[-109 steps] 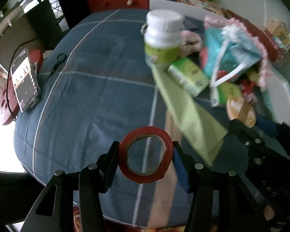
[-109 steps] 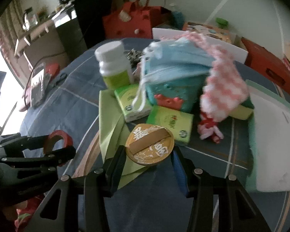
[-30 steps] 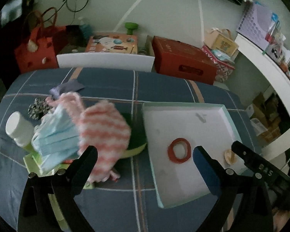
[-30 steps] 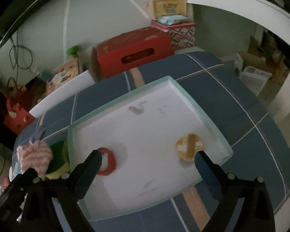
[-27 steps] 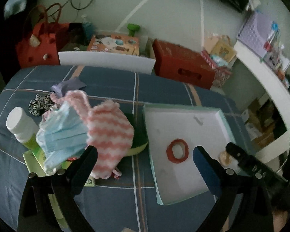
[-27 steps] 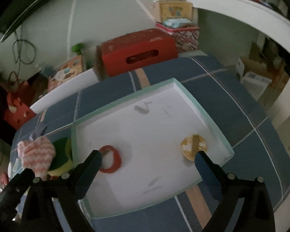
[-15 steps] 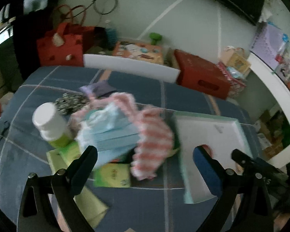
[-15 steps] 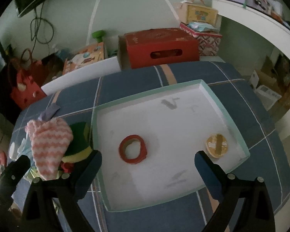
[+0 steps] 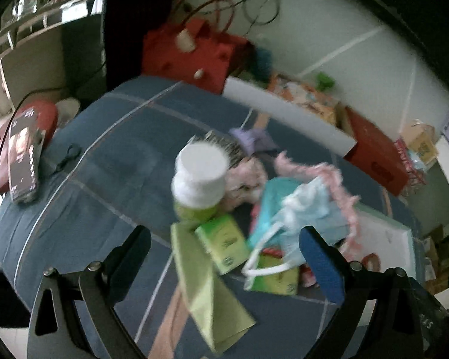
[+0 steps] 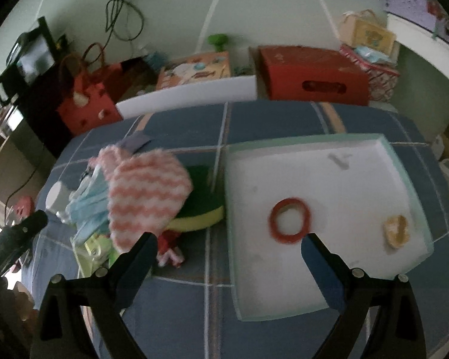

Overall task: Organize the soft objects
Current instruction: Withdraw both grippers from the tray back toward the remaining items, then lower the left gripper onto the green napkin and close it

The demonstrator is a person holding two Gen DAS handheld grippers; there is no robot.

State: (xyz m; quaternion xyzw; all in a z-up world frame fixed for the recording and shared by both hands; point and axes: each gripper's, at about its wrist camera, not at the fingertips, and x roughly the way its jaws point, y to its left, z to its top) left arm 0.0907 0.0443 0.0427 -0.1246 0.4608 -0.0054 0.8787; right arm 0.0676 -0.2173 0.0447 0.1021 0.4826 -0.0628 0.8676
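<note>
While both hand-held grippers gape empty, the white tray (image 10: 359, 161) holds two things — red tape ring (image 10: 289, 220), gold disc (image 10: 397, 231).

Bottle (image 9: 199, 179) amid pile; tray (image 10: 329, 311) roomy.

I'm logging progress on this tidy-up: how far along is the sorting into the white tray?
Done: the red tape ring and the round gold disc lie in the white tray. In hand: nothing; the left gripper and right gripper are both open and empty. Left: the pile beside the tray, including the pink-and-white zigzag cloth, blue face mask, green sponge, white-capped bottle and green boxes.
</note>
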